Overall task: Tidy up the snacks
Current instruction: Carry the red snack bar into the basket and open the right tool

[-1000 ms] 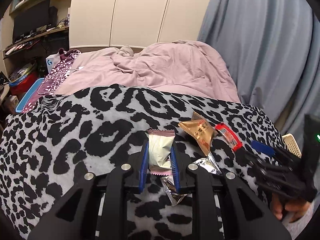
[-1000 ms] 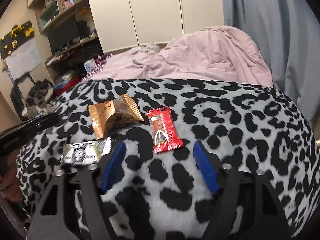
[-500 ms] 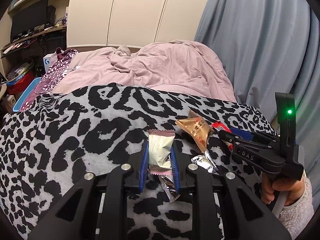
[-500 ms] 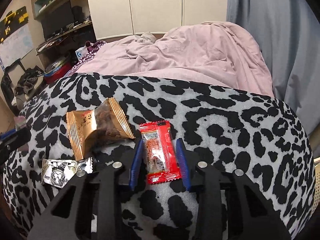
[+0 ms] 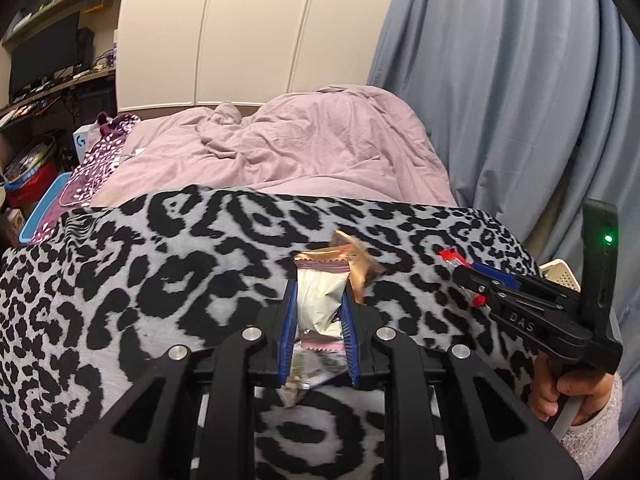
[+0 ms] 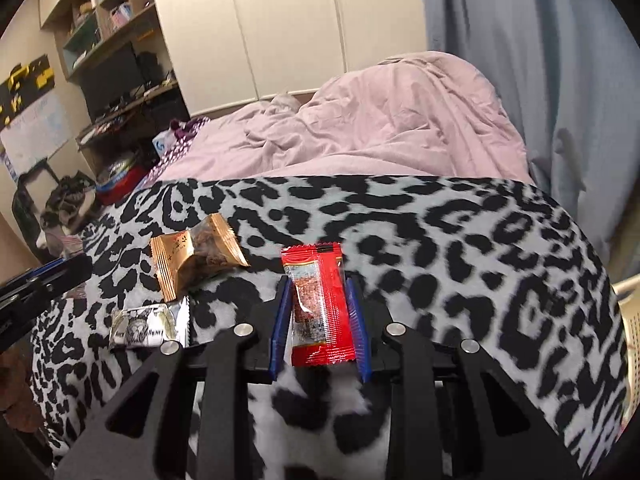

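Note:
My left gripper [image 5: 319, 296] is shut on a white snack packet with pink ends [image 5: 320, 306], held above the leopard-print blanket [image 5: 160, 280]. My right gripper [image 6: 319, 292] is shut on a red snack packet [image 6: 320, 304], lifted off the blanket; it also shows in the left wrist view [image 5: 466, 276]. A gold-brown snack packet [image 6: 196, 258] lies on the blanket left of the red one, and shows behind the white packet [image 5: 356, 260]. A silver packet [image 6: 148, 326] lies near it, partly hidden under my left gripper [image 5: 304, 376].
A pink duvet [image 5: 300, 152] covers the bed beyond the blanket. Blue-grey curtains [image 5: 500, 100] hang on the right. White wardrobe doors [image 5: 240, 32] stand at the back, cluttered shelves [image 6: 104, 52] on the left. A white basket edge [image 5: 560, 276] sits at the right.
My right gripper closed on the red packet and lifted it off the blanket. My left gripper rose slightly, still holding the white packet.

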